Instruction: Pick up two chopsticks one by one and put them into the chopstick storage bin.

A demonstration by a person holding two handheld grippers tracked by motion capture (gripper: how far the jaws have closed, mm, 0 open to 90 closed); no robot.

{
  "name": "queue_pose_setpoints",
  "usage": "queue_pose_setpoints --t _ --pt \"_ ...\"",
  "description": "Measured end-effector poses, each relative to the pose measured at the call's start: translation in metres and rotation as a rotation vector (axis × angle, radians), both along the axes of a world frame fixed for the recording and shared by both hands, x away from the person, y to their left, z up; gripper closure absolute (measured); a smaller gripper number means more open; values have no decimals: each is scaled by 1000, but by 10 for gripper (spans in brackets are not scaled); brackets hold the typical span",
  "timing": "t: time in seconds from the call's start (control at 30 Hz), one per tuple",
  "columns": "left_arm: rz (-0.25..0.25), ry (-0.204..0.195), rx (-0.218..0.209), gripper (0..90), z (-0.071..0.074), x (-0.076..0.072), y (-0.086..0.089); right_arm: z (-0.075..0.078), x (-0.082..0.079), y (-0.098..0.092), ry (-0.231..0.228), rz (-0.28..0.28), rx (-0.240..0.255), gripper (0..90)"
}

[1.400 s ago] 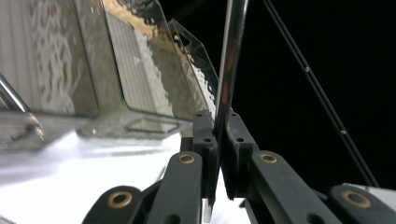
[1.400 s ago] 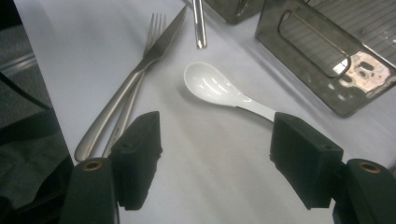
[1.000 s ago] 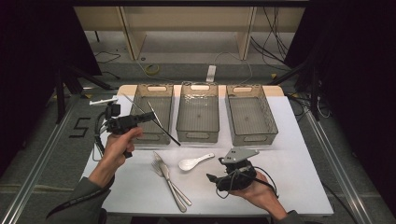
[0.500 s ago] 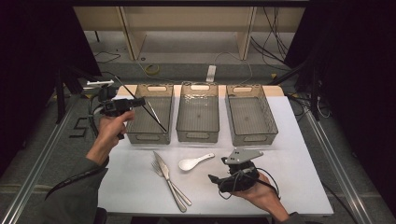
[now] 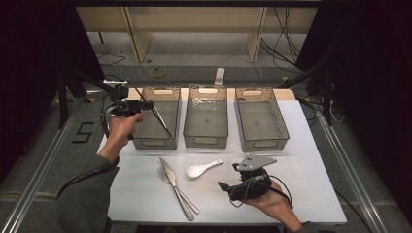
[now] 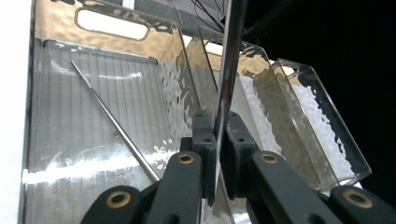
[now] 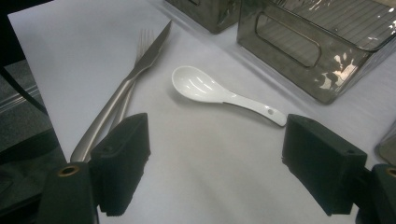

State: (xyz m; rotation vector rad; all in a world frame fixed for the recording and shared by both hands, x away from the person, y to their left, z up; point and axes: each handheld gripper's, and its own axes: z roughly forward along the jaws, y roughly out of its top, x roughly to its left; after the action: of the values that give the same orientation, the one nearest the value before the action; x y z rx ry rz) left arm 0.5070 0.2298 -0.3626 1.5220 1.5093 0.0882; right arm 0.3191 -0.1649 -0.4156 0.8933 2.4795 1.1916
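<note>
My left gripper (image 5: pixel 148 104) hovers over the left clear basket (image 5: pixel 153 143), shut on a thin metal chopstick (image 5: pixel 156 114). In the left gripper view the jaws (image 6: pixel 215 121) pinch that chopstick (image 6: pixel 231 60), which rises upright past the basket wall (image 6: pixel 173 42). A second chopstick (image 6: pixel 112 123) lies on the basket floor. My right gripper (image 5: pixel 224 186) rests low on the table near the front; its jaws have just been opening and stand wide with nothing between them (image 7: pixel 219 158). Just beyond them lies a white spoon (image 7: pixel 205 88) (image 5: pixel 201 168).
A knife (image 5: pixel 172 182) (image 7: pixel 135 79) and a fork (image 5: pixel 164 175) (image 7: pixel 144 37) lie side by side left of the spoon. Two more clear baskets, middle (image 5: pixel 205 141) and right (image 5: pixel 262 143), stand in a row behind. The white table ends close behind the baskets.
My left hand has carried the chopstick away from the person, toward the far left part of the left basket. The right hand has stayed in place.
</note>
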Motion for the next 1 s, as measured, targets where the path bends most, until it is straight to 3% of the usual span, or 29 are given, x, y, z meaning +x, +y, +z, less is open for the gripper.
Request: queue_pose_setpoints --t 0.27,0.47,0.53,0.83,1.0 --pt "-9 26 43 844 -12 3 -4 -1 -1 -1 2 -1 -2 238" --pt "-22 52 51 843 -17 5 -5 -2 -1 -1 5 0 -9 238" --pt "-25 51 73 842 -18 5 -6 -2 -1 -1 8 2 -12 238" --pt "-47 89 86 840 -27 7 -9 -2 -1 -1 11 -3 -18 241" --pt "-35 103 92 837 -30 10 -9 -3 -1 -2 14 -4 -22 242"
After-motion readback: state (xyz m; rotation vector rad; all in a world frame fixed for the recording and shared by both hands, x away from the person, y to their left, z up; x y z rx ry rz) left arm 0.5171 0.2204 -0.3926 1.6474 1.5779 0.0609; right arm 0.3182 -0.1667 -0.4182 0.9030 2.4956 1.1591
